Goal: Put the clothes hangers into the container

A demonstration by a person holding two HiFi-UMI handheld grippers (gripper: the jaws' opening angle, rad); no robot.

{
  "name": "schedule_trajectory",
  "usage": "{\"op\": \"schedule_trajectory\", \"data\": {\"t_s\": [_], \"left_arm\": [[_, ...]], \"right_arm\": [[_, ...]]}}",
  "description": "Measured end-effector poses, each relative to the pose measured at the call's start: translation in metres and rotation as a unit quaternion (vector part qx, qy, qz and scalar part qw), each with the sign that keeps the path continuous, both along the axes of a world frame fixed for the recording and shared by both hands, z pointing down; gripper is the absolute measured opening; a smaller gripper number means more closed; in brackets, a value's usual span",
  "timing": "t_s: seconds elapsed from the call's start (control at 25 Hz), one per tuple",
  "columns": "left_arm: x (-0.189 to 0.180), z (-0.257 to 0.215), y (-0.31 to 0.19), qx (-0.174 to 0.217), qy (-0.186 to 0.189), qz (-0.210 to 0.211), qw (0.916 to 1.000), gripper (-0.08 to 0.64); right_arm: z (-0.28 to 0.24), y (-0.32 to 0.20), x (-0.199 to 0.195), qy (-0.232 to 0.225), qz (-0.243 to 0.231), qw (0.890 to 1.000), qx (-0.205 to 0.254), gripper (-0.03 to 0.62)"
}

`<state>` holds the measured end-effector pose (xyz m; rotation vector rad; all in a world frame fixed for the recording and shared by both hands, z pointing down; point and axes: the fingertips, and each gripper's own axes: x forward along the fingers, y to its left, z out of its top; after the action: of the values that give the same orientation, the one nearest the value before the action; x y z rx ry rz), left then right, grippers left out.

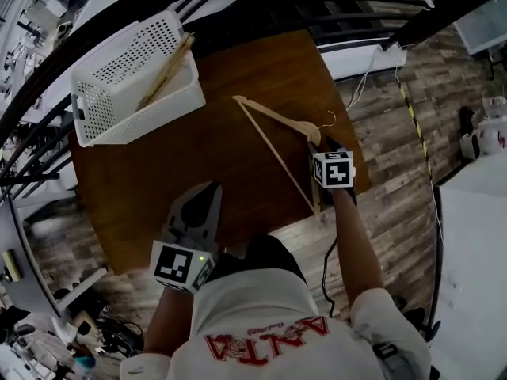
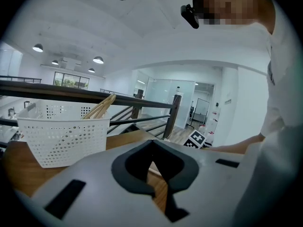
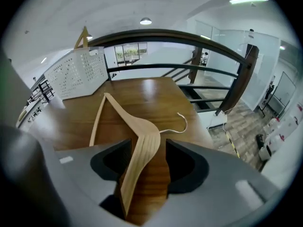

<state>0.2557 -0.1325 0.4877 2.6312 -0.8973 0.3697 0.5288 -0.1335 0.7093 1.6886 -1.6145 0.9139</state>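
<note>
A wooden clothes hanger [image 1: 277, 121] [image 3: 137, 141] lies flat on the right part of the brown table [image 1: 190, 157], its wire hook [image 3: 182, 122] pointing toward the right edge. My right gripper [image 1: 323, 142] [image 3: 149, 145] stands open over its near arm, which runs between the jaws with a gap on each side. The white perforated container [image 1: 103, 109] [image 2: 61, 136] [image 3: 78, 72] sits at the table's far left corner, with wooden hangers [image 1: 166, 70] [image 2: 99, 106] leaning inside it. My left gripper [image 1: 210, 190] [image 2: 151, 143] hovers near the table's front edge, shut and holding nothing.
A dark metal railing [image 1: 261, 6] [image 3: 189, 37] curves round the far side of the table. Wooden floor [image 1: 396, 149] lies beyond the right table edge, with a white cabinet [image 1: 475, 236] and a cable [image 1: 416, 125] there. Shelves with clutter [image 1: 47, 307] stand at lower left.
</note>
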Motion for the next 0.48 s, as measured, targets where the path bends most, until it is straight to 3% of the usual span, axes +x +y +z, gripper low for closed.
{"op": "schedule_trajectory", "data": {"t_s": [0.12,0.32,0.48], "left_arm": [[-0.005,0.004,-0.004,-0.004,-0.010,-0.013,0.9999,0.009],[-0.018,0.009,-0.009,-0.007,-0.016,-0.036,0.9992,0.009],[-0.026,0.008,-0.010,-0.007,-0.013,-0.047,0.9988,0.009]], "right_arm": [[0.023,-0.008,0.002,-0.019,-0.013,0.999,-0.037,0.233],[0.035,-0.017,0.000,-0.014,-0.013,0.998,-0.055,0.238],[0.033,-0.018,-0.003,0.000,-0.003,0.998,-0.060,0.202]]}}
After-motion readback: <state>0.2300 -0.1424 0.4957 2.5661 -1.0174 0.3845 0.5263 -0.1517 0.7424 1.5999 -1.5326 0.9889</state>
